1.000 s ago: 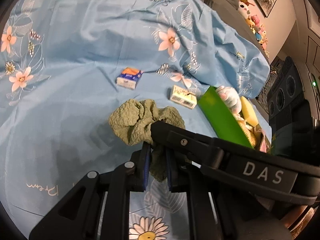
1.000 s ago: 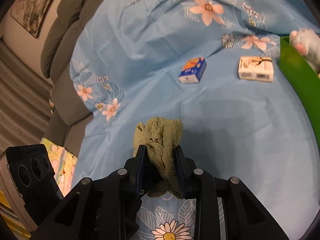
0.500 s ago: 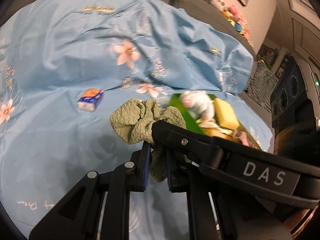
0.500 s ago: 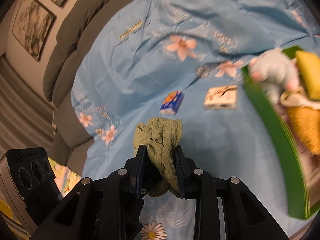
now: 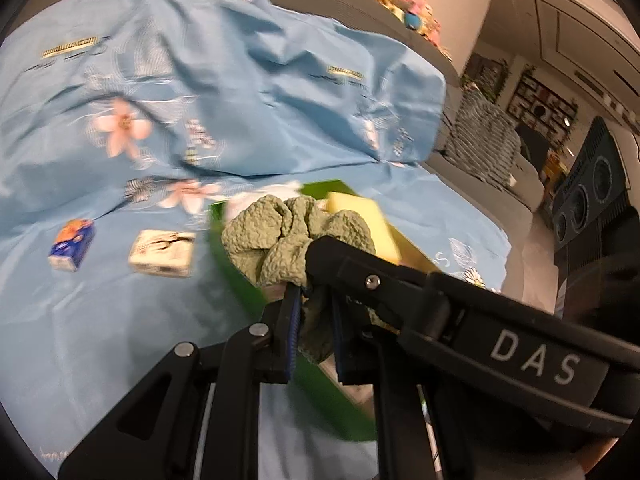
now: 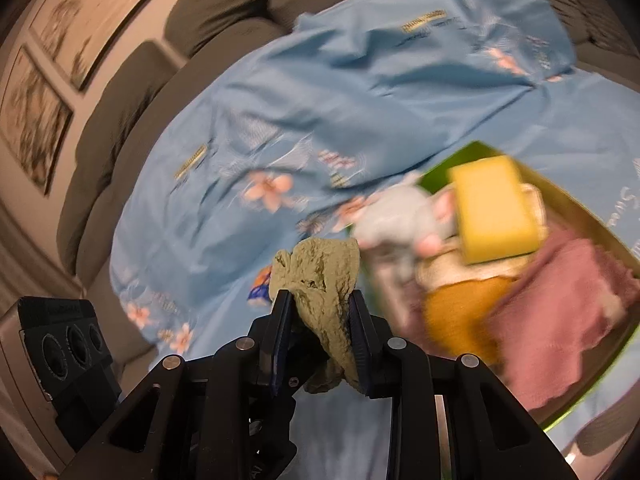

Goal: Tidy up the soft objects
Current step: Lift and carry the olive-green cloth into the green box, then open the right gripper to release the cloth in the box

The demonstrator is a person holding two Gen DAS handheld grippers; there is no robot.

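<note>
blue floral sheet (image 5: pixel 248 80) | grey sofa (image 6: pixel 120 92) | framed pictures (image 6: pixel 36 128) | black speaker (image 5: pixel 592 196)

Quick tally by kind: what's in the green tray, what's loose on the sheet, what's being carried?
In the green tray:
Sponge: 1
Plush toy: 1
Folded cloths: 3, cream, orange, pink
On the blue sheet:
Small boxes: 2, blue, white
Carried:
Green cloth: 1
Total: 8

We note a grey sofa (image 6: pixel 132 92) draped in a pale blue floral sheet (image 5: pixel 248 92); framed pictures (image 6: pixel 36 128) on a beige wall; stuffed toys (image 5: pixel 404 4) along the sofa back; a striped cushion (image 5: pixel 484 140); warm indoor light.
</note>
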